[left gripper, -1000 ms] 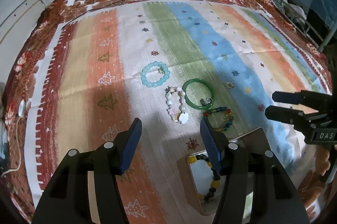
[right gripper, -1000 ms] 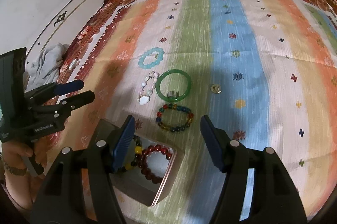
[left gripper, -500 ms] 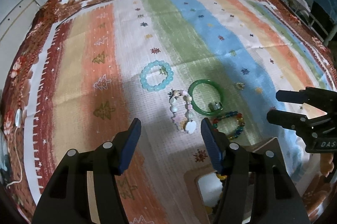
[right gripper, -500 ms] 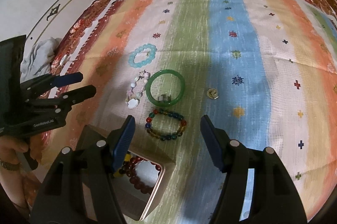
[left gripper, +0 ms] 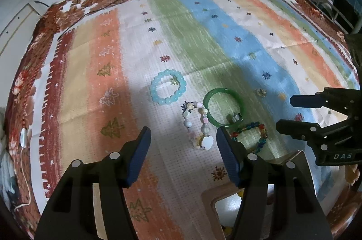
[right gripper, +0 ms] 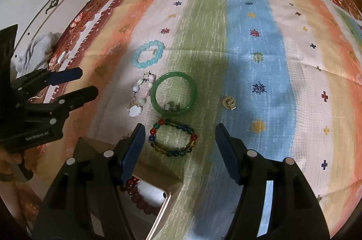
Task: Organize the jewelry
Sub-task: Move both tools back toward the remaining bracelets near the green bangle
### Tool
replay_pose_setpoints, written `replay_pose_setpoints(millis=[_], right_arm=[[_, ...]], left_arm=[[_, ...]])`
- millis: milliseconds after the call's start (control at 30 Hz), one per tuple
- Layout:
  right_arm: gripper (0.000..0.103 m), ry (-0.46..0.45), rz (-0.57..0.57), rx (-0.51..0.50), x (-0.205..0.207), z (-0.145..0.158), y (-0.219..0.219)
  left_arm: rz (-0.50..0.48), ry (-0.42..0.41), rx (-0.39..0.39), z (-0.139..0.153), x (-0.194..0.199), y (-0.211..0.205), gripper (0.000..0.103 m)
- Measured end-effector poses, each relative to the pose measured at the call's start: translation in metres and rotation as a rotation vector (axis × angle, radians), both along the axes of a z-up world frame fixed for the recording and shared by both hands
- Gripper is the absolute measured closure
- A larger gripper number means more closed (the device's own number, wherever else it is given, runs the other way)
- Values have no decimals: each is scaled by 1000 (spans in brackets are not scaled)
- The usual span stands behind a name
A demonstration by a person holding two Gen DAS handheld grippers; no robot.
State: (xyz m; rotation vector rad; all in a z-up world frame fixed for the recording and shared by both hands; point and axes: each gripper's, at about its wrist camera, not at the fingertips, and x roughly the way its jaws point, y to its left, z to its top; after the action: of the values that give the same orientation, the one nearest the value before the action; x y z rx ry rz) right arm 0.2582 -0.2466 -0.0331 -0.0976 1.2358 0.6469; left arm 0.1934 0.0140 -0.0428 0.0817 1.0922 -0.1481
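Right wrist view shows the right gripper [right gripper: 177,145] with its jaws spread apart and holding nothing, hovering above the multicoloured bead bracelet [right gripper: 173,140], which lies flat on the striped cloth [right gripper: 260,41] between the two blue pads. Taking the green bangle [right gripper: 173,93] as landmark: the multicoloured bracelet lies just on the near side of it, a small silver ring [right gripper: 170,106] sits inside its loop against the near rim, a pale bead-and-shell bracelet [right gripper: 141,95] lies just to its left, a light-blue bead bracelet [right gripper: 148,55] lies farther away and to its left, and a small gold piece [right gripper: 229,102] rests apart to its right. Nearer than the bangle and to its left, under the gripper's left finger, stands an open metal box [right gripper: 158,206] with dark red beads [right gripper: 133,190] inside. Left wrist view shows the left gripper [left gripper: 182,145], also spread wide and empty, above the cloth, with the shell bracelet's near end between its pads and the bangle [left gripper: 222,106] beyond its right finger.
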Motion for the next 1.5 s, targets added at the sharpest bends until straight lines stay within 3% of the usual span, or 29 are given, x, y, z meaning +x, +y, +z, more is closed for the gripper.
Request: replay_pose_setpoints(millis=[467, 1500], right_arm=[[39, 107, 23, -32, 14, -28, 3], [39, 145, 62, -149, 24, -66, 21]], left_arm=[[39, 115, -28, -41, 29, 16, 43], [25, 183, 33, -79, 53, 9, 43]])
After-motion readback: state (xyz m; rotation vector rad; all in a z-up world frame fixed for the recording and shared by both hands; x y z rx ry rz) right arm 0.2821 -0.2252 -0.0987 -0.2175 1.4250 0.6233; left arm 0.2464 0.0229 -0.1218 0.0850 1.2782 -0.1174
